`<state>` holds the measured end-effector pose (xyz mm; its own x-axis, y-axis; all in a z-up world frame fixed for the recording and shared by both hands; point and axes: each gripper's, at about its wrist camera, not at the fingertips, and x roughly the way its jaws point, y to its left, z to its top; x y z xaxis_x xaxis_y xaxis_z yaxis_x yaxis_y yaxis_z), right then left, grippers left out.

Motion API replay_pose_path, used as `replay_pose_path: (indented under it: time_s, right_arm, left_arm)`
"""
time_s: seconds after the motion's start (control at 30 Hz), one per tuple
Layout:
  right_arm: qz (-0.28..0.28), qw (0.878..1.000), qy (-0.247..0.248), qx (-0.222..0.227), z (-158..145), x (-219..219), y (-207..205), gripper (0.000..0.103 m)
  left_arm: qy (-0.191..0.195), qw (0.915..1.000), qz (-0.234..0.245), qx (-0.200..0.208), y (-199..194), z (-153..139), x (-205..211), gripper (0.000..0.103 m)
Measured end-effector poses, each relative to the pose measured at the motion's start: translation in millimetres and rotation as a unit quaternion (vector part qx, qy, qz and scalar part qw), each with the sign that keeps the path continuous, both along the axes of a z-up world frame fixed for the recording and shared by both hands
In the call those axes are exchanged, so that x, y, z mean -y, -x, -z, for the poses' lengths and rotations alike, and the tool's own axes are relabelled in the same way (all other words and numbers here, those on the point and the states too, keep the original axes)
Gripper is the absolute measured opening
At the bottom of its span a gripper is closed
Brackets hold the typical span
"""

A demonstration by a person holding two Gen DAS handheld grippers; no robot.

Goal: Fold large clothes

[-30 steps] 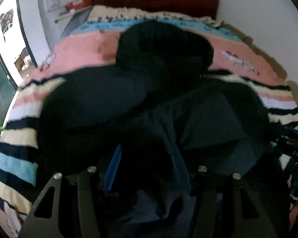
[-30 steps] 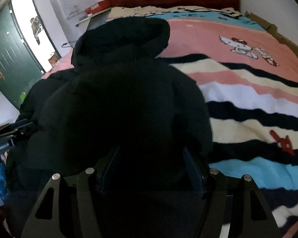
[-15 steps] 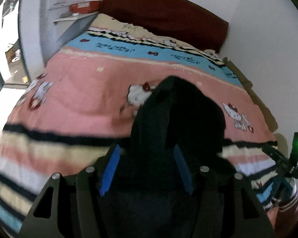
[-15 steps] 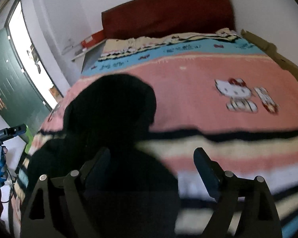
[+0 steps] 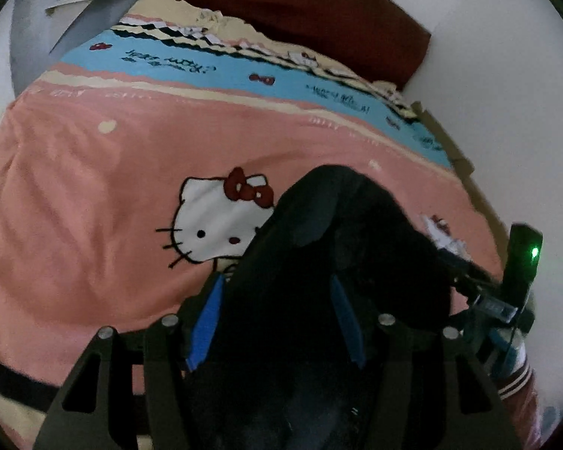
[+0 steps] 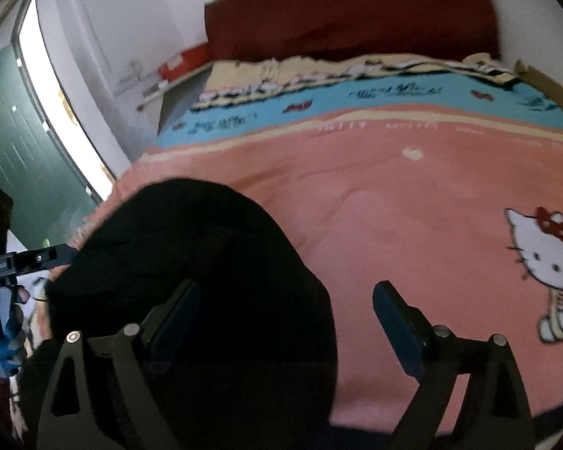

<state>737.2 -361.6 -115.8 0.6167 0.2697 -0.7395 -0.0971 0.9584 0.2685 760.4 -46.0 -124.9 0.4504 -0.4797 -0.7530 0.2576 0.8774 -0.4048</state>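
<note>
A black hooded garment (image 5: 330, 300) is seen lying bunched on the pink band of a bed cover (image 5: 94, 172), its hood end raised toward the headboard (image 5: 300, 11). In the left wrist view the dark cloth is framed between the two blue pads (image 5: 210, 318) of the left claw (image 5: 277, 317), and it fills the gap from side to side. Whether the pads are pressed on the cloth or only set beside it cannot be told, since the fabric is black and the edges are lost in shadow.

In the right wrist view the same garment (image 6: 206, 281) is found on the left half of the picture. The right claw (image 6: 281, 311) is held wide apart, its jaws having just been opening. Its left finger (image 6: 176, 311) is laid against or over the cloth, while its right finger (image 6: 398, 322) is clear of it above bare pink cover, so nothing is clasped.

A white cartoon cat with a red bow (image 5: 221, 221) is printed on the cover just beside the garment. Farther back, a blue band (image 6: 356, 108) with dark lettering is seen, then a cream frilled edge, then the dark red headboard against a white wall. A red box (image 6: 184, 62) is set on a shelf at the left of the bed, and a green door (image 6: 22, 157) is visible at the far left
</note>
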Motion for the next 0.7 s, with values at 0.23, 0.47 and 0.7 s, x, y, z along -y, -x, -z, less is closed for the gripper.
replay_pose_path:
  time_s: [0.23,0.47,0.7]
  right_arm:
    - [-0.024,0.999,0.014,-0.038,33,-21,-24,0.049]
    - [-0.040,0.998,0.027,-0.030,8,-36,6,0.017]
    - [-0.074,0.996,0.019,0.041,-64,-53,108,0.015]
  left_arm:
    - [-0.020,0.9997,0.012,-0.006,-4,17,18,0.052]
    - [-0.027,0.9993,0.011,0.022,40,-3,6,0.008]
    - [-0.003,0.9980,-0.003,0.063,128,-48,-34,0.004]
